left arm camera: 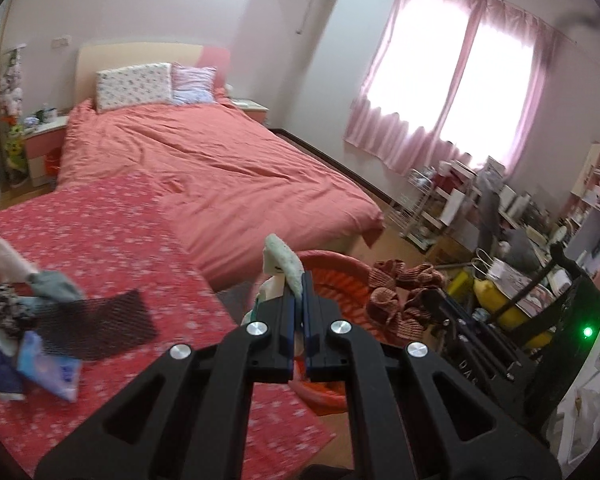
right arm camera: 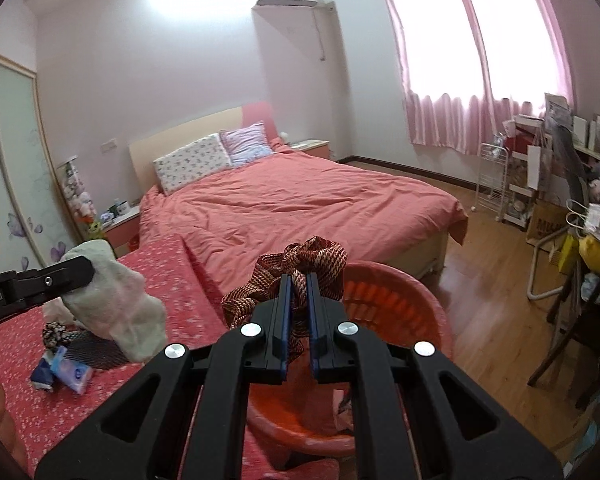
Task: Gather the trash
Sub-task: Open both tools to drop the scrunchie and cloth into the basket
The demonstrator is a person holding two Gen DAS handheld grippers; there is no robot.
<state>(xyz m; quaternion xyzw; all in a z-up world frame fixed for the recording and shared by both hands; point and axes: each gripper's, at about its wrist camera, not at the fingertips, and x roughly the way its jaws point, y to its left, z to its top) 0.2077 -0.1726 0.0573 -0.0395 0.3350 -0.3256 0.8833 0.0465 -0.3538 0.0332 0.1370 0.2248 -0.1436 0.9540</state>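
Note:
My left gripper (left arm camera: 299, 282) is shut on a pale, crumpled cloth (left arm camera: 282, 258), held just in front of the near rim of a red plastic basket (left arm camera: 336, 280). In the right wrist view this gripper (right arm camera: 86, 270) comes in from the left with the pale cloth (right arm camera: 120, 316) hanging over the red floral table cover. My right gripper (right arm camera: 299, 283) is shut on a red-brown woven cloth (right arm camera: 320, 254) above the basket (right arm camera: 400, 300). From the left wrist view the woven cloth (left arm camera: 400, 292) hangs beside the basket's right side.
On the red floral cover (left arm camera: 100, 224) lies a pile: black mesh piece (left arm camera: 100, 320), blue tissue packet (left arm camera: 48, 368), grey cloth (left arm camera: 54, 286). A bed (right arm camera: 300, 208) stands behind. A chair and cluttered shelves (right arm camera: 572, 216) line the right, over wooden floor (right arm camera: 500, 280).

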